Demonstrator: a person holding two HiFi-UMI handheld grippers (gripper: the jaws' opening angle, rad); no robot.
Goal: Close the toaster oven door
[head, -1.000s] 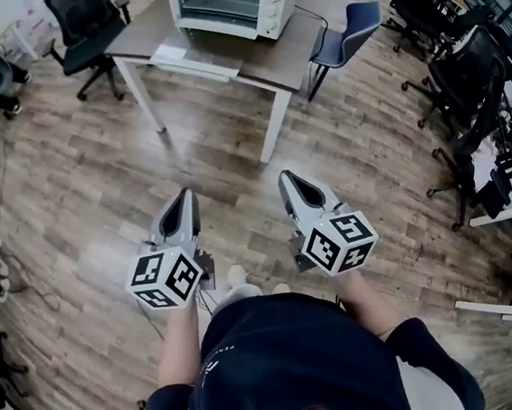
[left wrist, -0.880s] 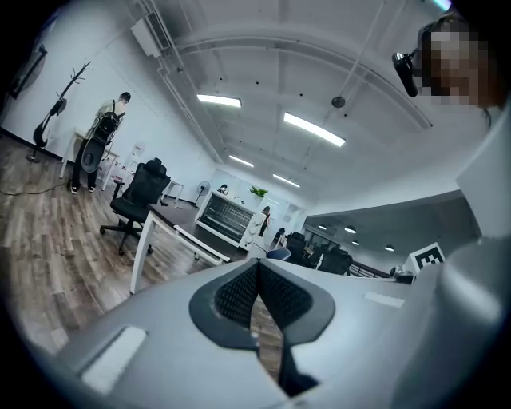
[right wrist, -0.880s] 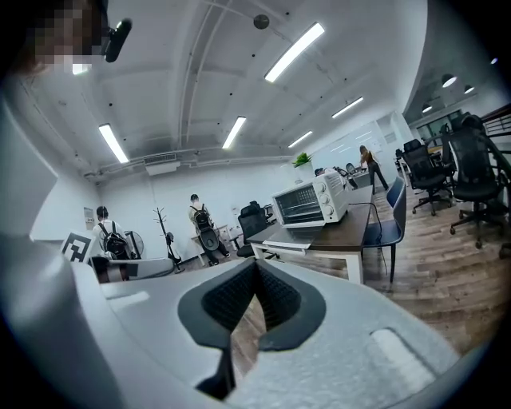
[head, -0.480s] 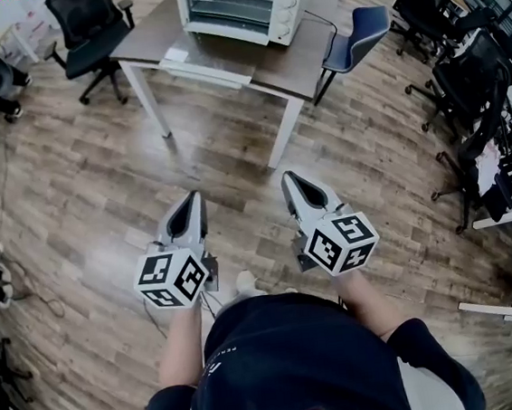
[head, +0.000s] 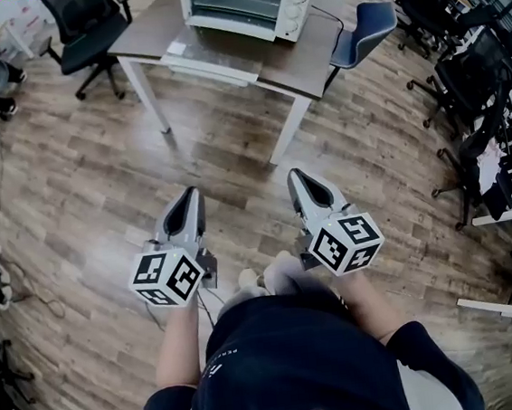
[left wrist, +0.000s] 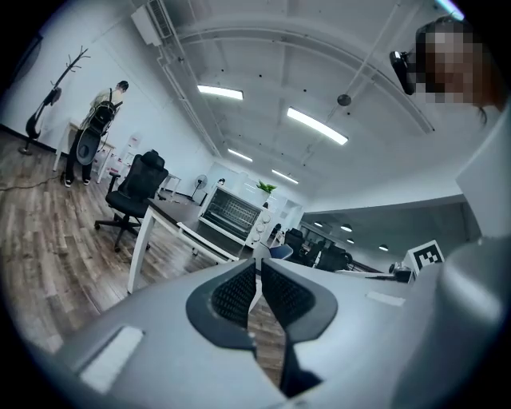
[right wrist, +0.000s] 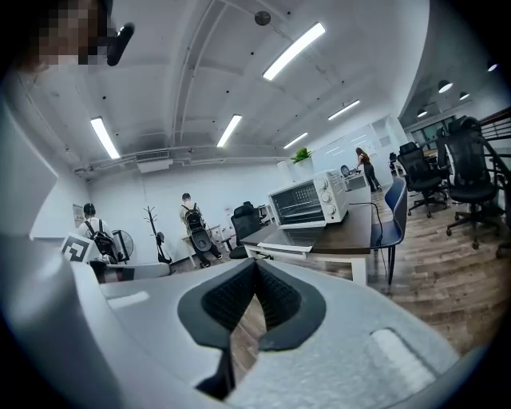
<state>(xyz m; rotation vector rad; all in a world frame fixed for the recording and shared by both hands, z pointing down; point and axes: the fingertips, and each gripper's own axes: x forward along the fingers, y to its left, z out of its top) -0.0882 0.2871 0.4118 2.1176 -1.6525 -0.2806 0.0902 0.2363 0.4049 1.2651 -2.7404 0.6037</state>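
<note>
The white toaster oven [head: 248, 0] stands on a brown table [head: 313, 52] at the top of the head view. Its glass door [head: 212, 60] hangs down open and flat over the table's front edge. Both grippers hover over the wood floor, well short of the table. My left gripper [head: 191, 194] points at the table; its jaws have just been opening to a narrow slit with nothing between them [left wrist: 259, 262]. My right gripper [head: 296, 175] is empty, its pads meeting at the tips [right wrist: 255, 264]. The oven [right wrist: 307, 200] and its lowered door [right wrist: 289, 238] lie ahead in the right gripper view.
A black office chair [head: 82, 22] stands left of the table and a blue chair [head: 361, 34] at its right end. More black chairs [head: 470, 77] crowd the right side. People with backpacks [right wrist: 192, 220] stand far off. Open wood floor [head: 98, 171] lies between me and the table.
Both grippers have been carried a little across the floor with the person. The table and oven have drifted right in the head view. The left jaws have parted slightly.
</note>
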